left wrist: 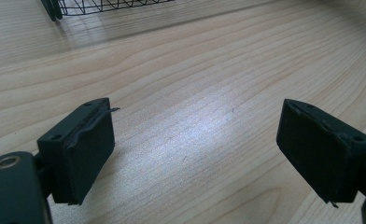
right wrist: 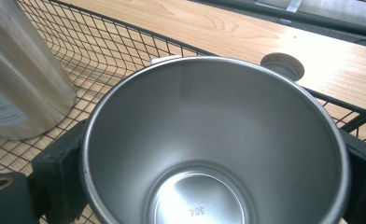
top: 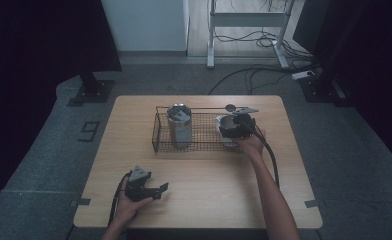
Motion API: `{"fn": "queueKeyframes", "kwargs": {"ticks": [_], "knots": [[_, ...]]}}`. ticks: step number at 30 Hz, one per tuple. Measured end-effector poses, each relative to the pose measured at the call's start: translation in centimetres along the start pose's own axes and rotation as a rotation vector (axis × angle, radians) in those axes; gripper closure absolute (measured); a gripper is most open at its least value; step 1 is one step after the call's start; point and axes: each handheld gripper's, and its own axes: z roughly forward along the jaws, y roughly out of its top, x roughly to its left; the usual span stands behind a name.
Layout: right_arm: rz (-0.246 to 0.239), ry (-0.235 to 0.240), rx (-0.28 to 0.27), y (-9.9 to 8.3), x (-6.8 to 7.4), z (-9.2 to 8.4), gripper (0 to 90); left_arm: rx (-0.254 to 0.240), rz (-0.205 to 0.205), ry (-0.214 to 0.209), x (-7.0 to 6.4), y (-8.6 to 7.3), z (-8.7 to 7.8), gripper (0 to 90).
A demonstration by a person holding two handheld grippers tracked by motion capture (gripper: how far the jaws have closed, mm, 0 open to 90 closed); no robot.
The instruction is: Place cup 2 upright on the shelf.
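i see the left gripper (top: pixel 154 190) low at the near left, gripped by the left hand (top: pixel 130 204), its jaws standing apart with nothing between them. the right forearm (top: pixel 271 195) reaches far forward. the right hand (top: pixel 251 145) holds the right gripper (top: pixel 234 131), its jaws pressed against both sides of a steel cup (right wrist: pixel 214 154).

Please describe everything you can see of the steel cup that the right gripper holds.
The steel cup is round, shiny bare metal, open at the top and empty, with "304" stamped on its bottom. It stands upright at the right end of the wire basket, apart from the taller metal tumbler. The right gripper has a black jaw pressed against each side of it.
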Motion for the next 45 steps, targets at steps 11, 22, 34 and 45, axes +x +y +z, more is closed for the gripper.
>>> {"fn": "queueKeyframes", "kwargs": {"ticks": [11,22,34,45], "knots": [[-0.022,-0.02,0.037,0.0,0.2,0.2,6.2,0.0,0.0,-0.001,0.0,0.0,0.0,11.7],[-0.059,-0.032,0.113,0.1,0.4,-0.4,5.9,0.002,0.003,-0.001,-0.1,0.0,0.0,11.7],[-0.048,-0.047,0.084,-0.6,0.3,-0.9,4.3,0.003,0.006,-0.002,-0.2,0.0,0.1,11.7],[-0.013,-0.04,0.01,-0.3,0.2,-2.1,0.0,0.001,0.006,-0.005,-0.3,0.0,0.1,11.6]]}}
